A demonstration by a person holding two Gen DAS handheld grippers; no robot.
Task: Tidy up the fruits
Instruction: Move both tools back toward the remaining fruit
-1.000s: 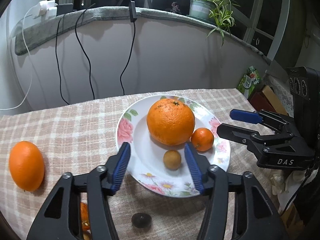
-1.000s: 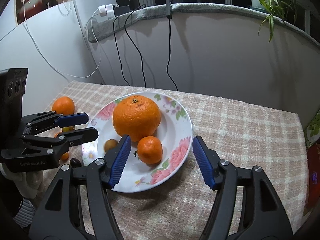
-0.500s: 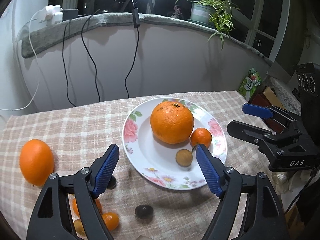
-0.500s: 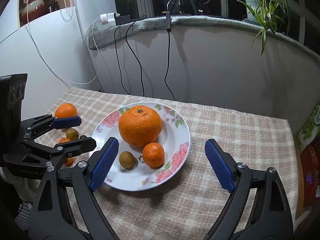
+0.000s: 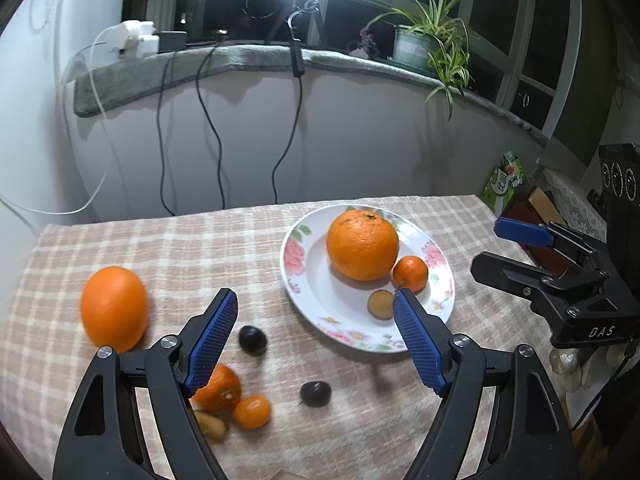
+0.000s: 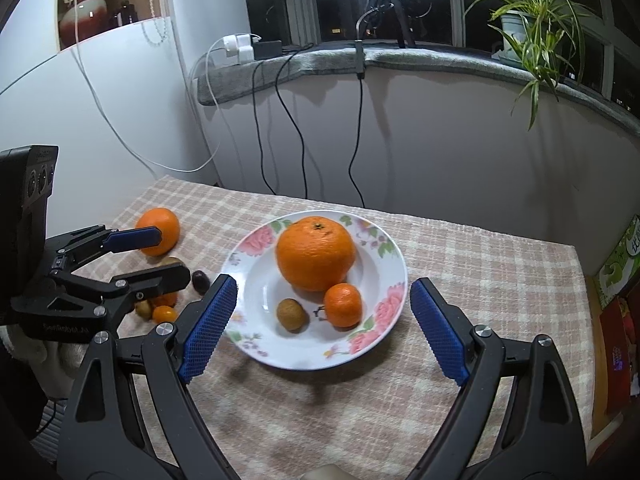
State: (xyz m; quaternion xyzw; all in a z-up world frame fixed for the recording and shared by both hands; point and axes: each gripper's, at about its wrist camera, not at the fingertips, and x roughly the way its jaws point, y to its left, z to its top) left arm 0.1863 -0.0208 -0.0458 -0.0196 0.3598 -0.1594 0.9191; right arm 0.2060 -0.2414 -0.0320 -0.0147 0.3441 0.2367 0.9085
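A beige-and-white checked tablecloth covers the table under a grey-topped window ledge w/ a spider plant in a pale pot. A white round plate w/ pink flower rim sits right of centre in the left wrist view, holding a large dimpled orange, a small mandarin touching it, and a brown round longan-like fruit just beside. On the cloth left of the plate: a loose oval orange, well apart from it; near it two dark round fruits, an orange mandarin partly hidden by the left gripper's finger, a tiny kumquat and a blurred tan fruit, hard to identify. Left gripper, black w/ blue ribbed pads, hangs above the cloth, jaws wide apart, empty. Right gripper likewise spread wide, empty, framing the plate's near edge. Both handles cut off by frame bottom.
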